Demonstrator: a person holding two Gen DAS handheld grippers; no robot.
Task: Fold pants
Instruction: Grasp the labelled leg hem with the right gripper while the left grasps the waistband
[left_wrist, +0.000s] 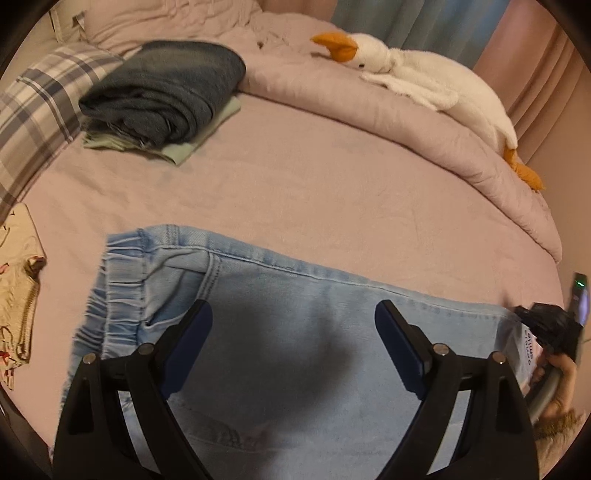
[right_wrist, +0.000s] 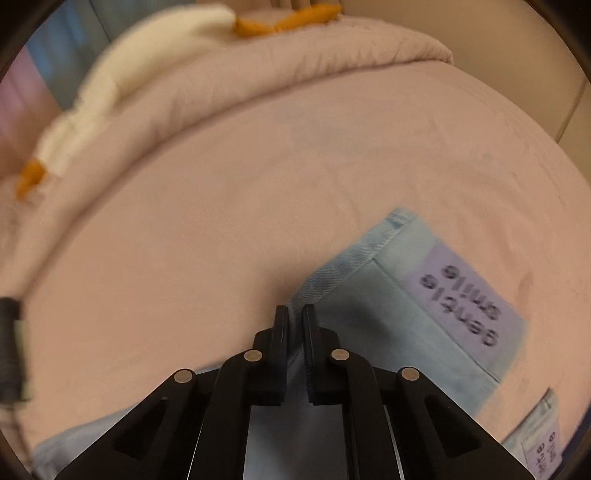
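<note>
While light-blue jeans (left_wrist: 295, 332) lie flat along near edge of bed (left_wrist: 295, 192), elastic waistband (left_wrist: 110, 295) toward plaid pillow (left_wrist: 40, 103), left gripper (left_wrist: 293, 317) hovers over seat — jaws spread wide, empty. Right gripper (right_wrist: 294, 321) jaws pinched on folded hem edge (right_wrist: 332, 273) beside purple label (right_wrist: 469, 299). Denim judged soft, medium-weight, drapes yet holds crease — not slippery. Best holds: waistband, stitched hems, side seam.

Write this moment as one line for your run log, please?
task: fold pants | left gripper: open above jeans | right gripper: shut on jeans hem | surface: bed
</note>
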